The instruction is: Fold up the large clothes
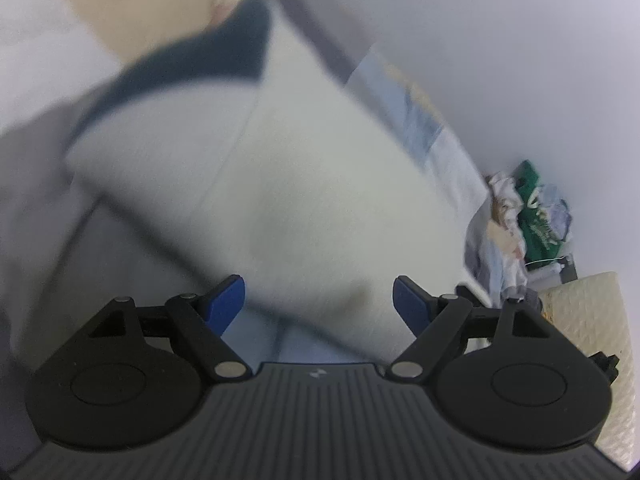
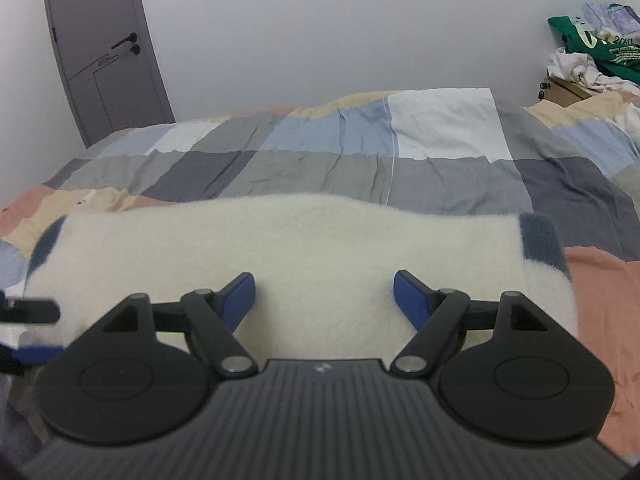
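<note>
The right claw (image 2: pixel 324 294) stands wide open over the cream fleece garment (image 2: pixel 280 248), its blue pads (image 2: pixel 408 296) clear of the fabric with nothing pinched between them. The left claw (image 1: pixel 319 300) is likewise spread open above the same garment (image 1: pixel 260 184), gripping nothing; its view is blurred. The garment lies folded flat on the patchwork bed cover (image 2: pixel 320 152), with dark blue trim (image 2: pixel 540 240) showing at its right corner. Beyond the bed, a heap of clothes (image 2: pixel 592 52) sits at the far right, and a grey door (image 2: pixel 100 48) stands at the left.
</note>
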`<state>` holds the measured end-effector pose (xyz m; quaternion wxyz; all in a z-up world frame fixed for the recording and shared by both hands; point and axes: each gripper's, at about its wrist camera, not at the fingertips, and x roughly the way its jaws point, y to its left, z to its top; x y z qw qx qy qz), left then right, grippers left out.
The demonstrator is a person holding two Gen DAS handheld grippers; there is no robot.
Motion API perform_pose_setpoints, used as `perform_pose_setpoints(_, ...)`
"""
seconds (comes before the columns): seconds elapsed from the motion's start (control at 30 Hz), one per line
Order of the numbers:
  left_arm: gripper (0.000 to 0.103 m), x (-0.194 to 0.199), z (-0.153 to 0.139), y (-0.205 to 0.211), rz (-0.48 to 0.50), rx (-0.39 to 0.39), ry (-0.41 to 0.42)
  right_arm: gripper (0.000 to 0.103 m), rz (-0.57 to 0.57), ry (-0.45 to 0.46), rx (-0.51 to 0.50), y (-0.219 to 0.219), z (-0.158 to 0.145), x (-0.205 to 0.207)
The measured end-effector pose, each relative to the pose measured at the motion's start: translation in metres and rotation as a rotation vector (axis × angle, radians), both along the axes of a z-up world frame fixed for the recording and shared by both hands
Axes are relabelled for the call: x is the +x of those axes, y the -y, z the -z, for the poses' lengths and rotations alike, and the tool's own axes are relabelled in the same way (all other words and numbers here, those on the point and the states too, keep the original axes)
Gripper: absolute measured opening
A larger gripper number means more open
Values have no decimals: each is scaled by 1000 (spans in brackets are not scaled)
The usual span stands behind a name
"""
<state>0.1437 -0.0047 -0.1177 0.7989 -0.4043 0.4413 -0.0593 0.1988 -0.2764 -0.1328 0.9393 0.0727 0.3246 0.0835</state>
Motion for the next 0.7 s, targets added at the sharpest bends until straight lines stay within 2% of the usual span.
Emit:
perform_pose_setpoints(0.1,85,-2,20,7,0,-31,-89,78,4,-2,3,0,1,2)
perform_pose_setpoints(0.2,85,4,38,3,-49,-94,-99,78,4,-3,4,0,0,3)
perform_pose_setpoints(0.27,84,7,45,-1,-89,-162,-76,78,7,-3,5,0,0,3)
perform_pose_setpoints(0.37,83,13,45,-2,-124,-172,-21,78,10,-2,8,0,1,4)
perform_pose_setpoints(0.57,83,17,40,-12,-169,-273,103,78,19,-4,27,3,2,3)
perform_pose_setpoints(0.63,83,16,42,-12,-171,-276,115,78,26,-9,47,6,1,3)
perform_pose_setpoints(0.7,83,17,45,-9,-175,-255,81,78,32,-14,78,10,1,3)
